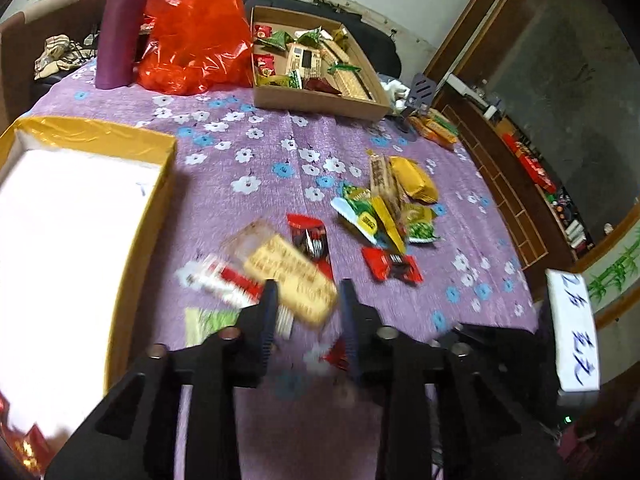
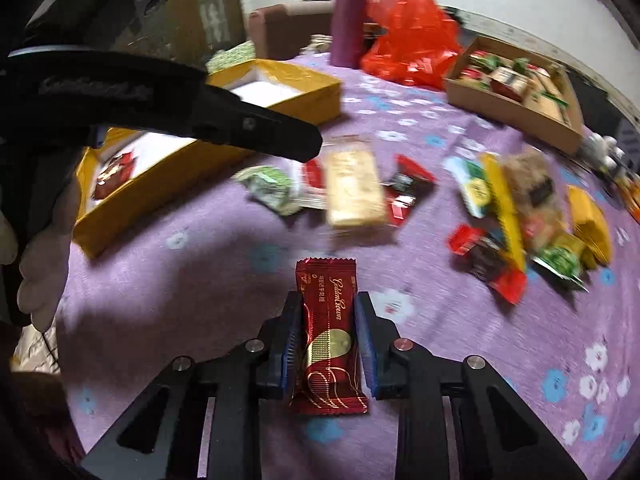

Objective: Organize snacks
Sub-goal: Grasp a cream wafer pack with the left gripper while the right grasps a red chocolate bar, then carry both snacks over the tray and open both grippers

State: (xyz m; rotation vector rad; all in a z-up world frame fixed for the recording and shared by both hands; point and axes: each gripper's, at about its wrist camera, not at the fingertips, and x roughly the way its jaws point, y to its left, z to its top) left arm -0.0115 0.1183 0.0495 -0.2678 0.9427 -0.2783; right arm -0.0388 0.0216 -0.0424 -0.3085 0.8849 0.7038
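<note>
My right gripper (image 2: 328,300) is shut on a dark red wafer packet (image 2: 330,336), held above the purple cloth. My left gripper (image 1: 308,290) is open just over a tan biscuit pack (image 1: 294,276), which lies blurred between its fingertips; the left gripper also shows in the right wrist view (image 2: 280,136) above that pack (image 2: 354,184). Red packets (image 1: 310,238) and a red-and-white packet (image 1: 224,280) lie beside the pack. A loose pile of green, yellow and red snacks (image 1: 390,208) sits to the right. A yellow box (image 1: 100,136) with a white inside stands at the left.
A brown cardboard tray (image 1: 320,100) with several snacks stands at the back. A red plastic bag (image 1: 196,32) and a purple bottle (image 1: 120,24) stand behind. Orange packs (image 1: 438,130) lie at the table's right edge. A red packet (image 2: 114,172) lies in the yellow box.
</note>
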